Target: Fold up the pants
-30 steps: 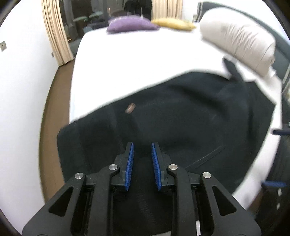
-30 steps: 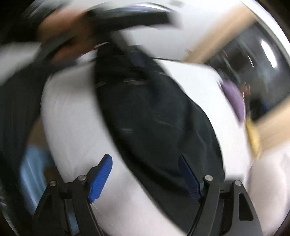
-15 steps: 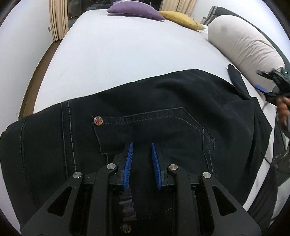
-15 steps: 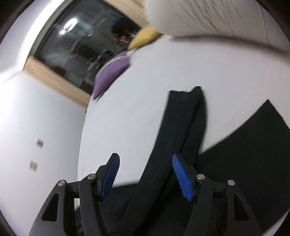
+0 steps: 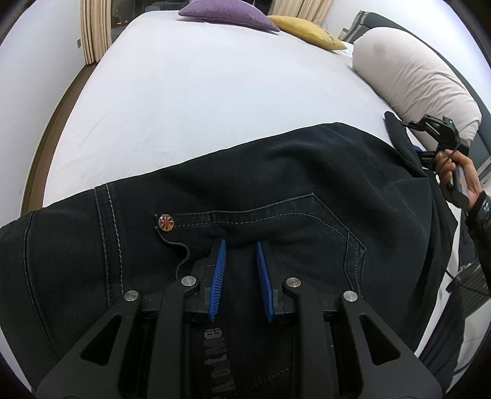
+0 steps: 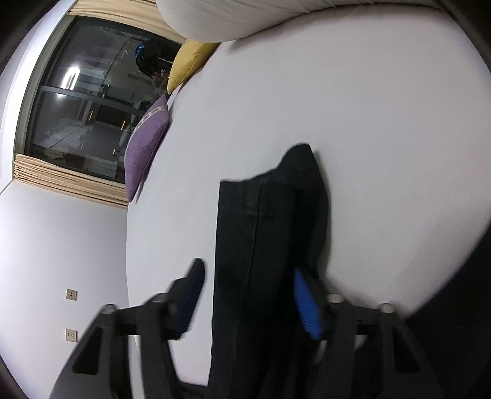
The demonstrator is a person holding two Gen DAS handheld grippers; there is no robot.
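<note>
Black denim pants [image 5: 291, 184] lie across the near part of a white bed [image 5: 214, 92], waist end toward me, with a round metal button [image 5: 165, 221] and a stitched pocket showing. My left gripper [image 5: 241, 245] rests on the waist fabric, its blue pads a narrow gap apart with dark cloth between them. My right gripper [image 6: 248, 285] is open, and a folded pant-leg end [image 6: 260, 230] stands between its fingers. The right gripper also shows at the far right in the left wrist view [image 5: 435, 138], at the leg end.
A purple cushion [image 5: 227, 13] and a yellow cushion [image 5: 303, 30] lie at the far end of the bed. A rolled white duvet [image 5: 414, 76] lies along the right side. A dark window [image 6: 92, 107] with beige curtains is beyond. Brown floor [image 5: 52, 129] runs along the left.
The left gripper has settled lower onto the waist fabric. The right gripper swung around to the pant-leg end and its fingers now straddle the folded cloth.
</note>
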